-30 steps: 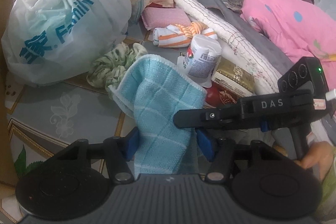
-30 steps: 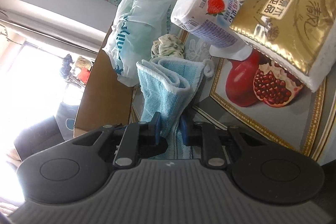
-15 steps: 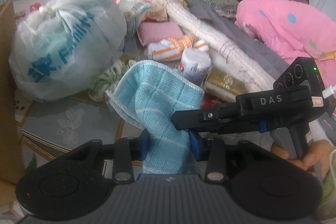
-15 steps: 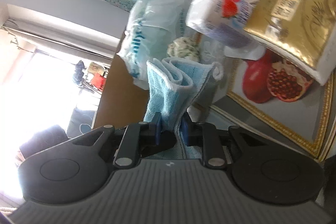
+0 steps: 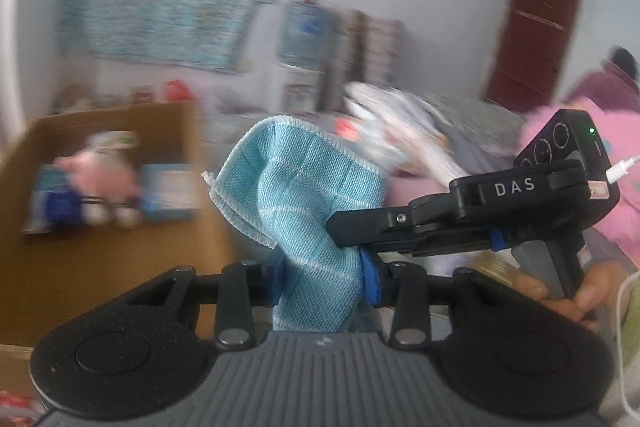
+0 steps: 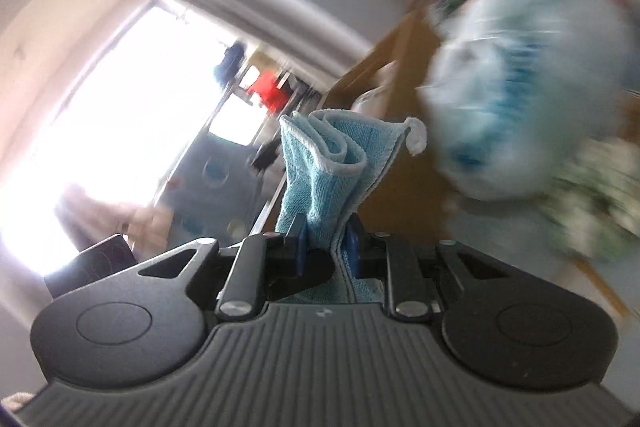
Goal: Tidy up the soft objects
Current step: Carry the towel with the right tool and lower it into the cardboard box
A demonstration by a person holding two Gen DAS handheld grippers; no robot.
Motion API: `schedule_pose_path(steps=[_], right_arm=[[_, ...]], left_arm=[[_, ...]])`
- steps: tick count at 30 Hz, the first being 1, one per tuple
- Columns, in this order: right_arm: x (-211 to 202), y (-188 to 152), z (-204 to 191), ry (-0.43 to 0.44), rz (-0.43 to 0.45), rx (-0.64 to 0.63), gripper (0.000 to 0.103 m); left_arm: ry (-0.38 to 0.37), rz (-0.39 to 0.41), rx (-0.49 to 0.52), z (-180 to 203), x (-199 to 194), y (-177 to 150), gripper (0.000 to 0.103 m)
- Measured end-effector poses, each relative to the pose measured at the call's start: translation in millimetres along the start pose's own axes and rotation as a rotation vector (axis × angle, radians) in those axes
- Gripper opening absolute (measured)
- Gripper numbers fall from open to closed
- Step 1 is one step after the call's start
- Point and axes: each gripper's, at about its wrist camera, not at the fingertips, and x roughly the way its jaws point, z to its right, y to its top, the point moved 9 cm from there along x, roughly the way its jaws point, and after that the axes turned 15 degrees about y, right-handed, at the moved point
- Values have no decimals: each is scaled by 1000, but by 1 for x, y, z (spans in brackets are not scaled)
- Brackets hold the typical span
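Observation:
A folded light blue towel is held in the air by both grippers. My left gripper is shut on its lower part. My right gripper is shut on the same blue towel; in the left wrist view the right gripper reaches in from the right and pinches the towel's right side. An open cardboard box stands to the left, with a pink plush toy and blue-and-white packs inside. Both views are motion-blurred.
A white and blue plastic bag and a green patterned cloth lie right of the box wall. A rolled quilt and pink bedding lie at the right. A water dispenser stands at the far wall.
Both grippers have lifted the blue towel off the table and swung it left toward the cardboard box. The table items have dropped out of the left wrist view.

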Motion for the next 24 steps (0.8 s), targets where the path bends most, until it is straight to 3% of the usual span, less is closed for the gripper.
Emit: schedule_pose_path(steps=[5, 12, 19, 24], right_arm=[[101, 32, -11, -10, -161, -57, 19], [231, 69, 22, -93, -325, 11, 20], [300, 61, 82, -186, -402, 157, 20], [327, 51, 115, -220, -410, 241, 20]], left_arm=[[135, -18, -47, -76, 8, 26, 39], [316, -152, -70, -170, 61, 52, 39], [433, -310, -35, -218, 118, 41, 39], [497, -382, -11, -237, 131, 26, 41]])
